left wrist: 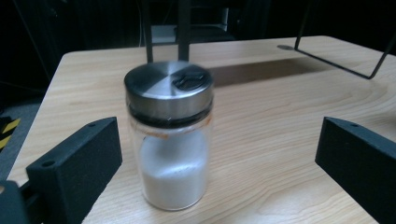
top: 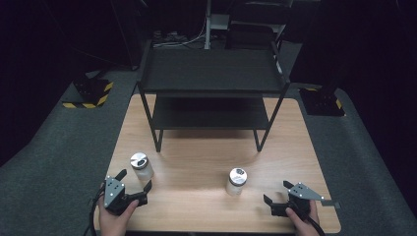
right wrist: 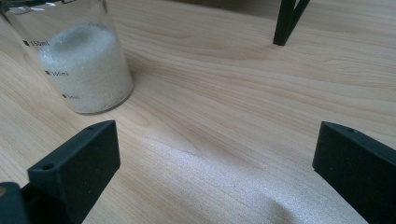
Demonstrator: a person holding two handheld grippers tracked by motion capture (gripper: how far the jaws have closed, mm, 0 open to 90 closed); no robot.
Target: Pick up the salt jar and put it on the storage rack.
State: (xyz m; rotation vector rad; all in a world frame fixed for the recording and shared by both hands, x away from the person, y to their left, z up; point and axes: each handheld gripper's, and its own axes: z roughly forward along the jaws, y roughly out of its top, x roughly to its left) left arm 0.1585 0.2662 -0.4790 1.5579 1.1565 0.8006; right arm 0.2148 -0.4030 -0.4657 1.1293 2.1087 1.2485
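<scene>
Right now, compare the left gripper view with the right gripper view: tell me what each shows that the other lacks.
Left gripper view: a jar complete with steel lid, standing between the open jaws. Right gripper view: printed volume marks on the other jar, which is off to the left with its top cut off. Both: white granules, wooden table, black rack legs.

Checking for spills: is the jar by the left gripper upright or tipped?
Upright: the jar stands on its base on the table, metal lid on top.

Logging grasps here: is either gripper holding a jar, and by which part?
Nothing is held. The left gripper and right gripper are both open, apart from the jars.
</scene>
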